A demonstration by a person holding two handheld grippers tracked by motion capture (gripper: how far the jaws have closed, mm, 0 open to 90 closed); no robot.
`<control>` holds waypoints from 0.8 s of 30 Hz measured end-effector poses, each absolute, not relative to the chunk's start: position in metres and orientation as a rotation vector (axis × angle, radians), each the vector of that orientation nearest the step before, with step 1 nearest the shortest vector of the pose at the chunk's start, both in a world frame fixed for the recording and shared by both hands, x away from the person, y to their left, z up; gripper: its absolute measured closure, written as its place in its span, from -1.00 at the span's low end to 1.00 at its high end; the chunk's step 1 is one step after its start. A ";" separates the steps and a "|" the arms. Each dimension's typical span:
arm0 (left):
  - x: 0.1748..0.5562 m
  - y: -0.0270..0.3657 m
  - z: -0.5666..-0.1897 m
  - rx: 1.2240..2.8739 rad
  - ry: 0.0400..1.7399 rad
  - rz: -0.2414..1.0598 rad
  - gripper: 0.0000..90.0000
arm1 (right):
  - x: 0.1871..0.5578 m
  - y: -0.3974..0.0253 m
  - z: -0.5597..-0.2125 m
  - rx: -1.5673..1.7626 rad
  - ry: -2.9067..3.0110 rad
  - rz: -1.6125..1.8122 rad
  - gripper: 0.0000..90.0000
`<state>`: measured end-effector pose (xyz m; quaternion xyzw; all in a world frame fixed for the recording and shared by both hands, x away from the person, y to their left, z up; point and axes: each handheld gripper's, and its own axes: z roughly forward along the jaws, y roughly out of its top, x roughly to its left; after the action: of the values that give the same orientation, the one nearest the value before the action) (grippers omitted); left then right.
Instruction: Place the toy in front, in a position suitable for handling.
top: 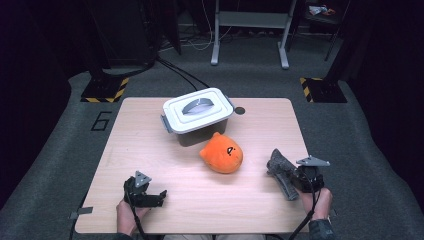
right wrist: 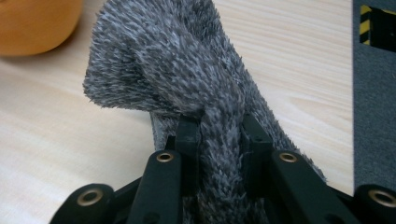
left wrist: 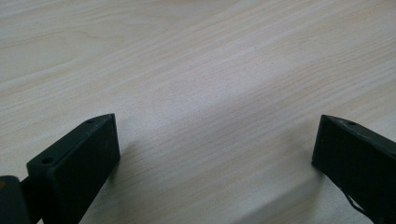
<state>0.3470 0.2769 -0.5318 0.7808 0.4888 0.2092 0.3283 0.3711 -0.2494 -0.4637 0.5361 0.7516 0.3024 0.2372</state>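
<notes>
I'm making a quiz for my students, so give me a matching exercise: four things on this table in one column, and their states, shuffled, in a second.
Things:
1. grey furry toy
2. orange plush
3. white lidded box
4. left gripper

States:
A. open, over bare wood
B. lid on
C. lying free in front of the box
D. pinched in the right gripper

Pairs: 1-D, 2-C, 3-B, 4-A

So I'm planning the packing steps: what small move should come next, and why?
Probably the open left gripper should reach for the lid of the grey box. The right gripper already pinches the grey furry toy, but the box is closed, so nothing can go in.
</notes>
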 end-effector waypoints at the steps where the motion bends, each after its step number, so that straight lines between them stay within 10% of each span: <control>1: 0.347 0.277 -0.532 2.044 1.279 0.548 -0.99 | 0.371 -0.249 -0.464 1.469 2.060 0.829 0.62; 24: 0.347 0.277 -0.532 2.042 1.287 0.551 -0.99 | 0.436 -0.247 -0.482 1.660 1.939 0.779 0.52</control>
<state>0.3469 0.2770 -0.5317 0.7795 0.4913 0.2103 0.3267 0.4361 -0.2469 -0.4821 0.6047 0.7064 0.2839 0.2341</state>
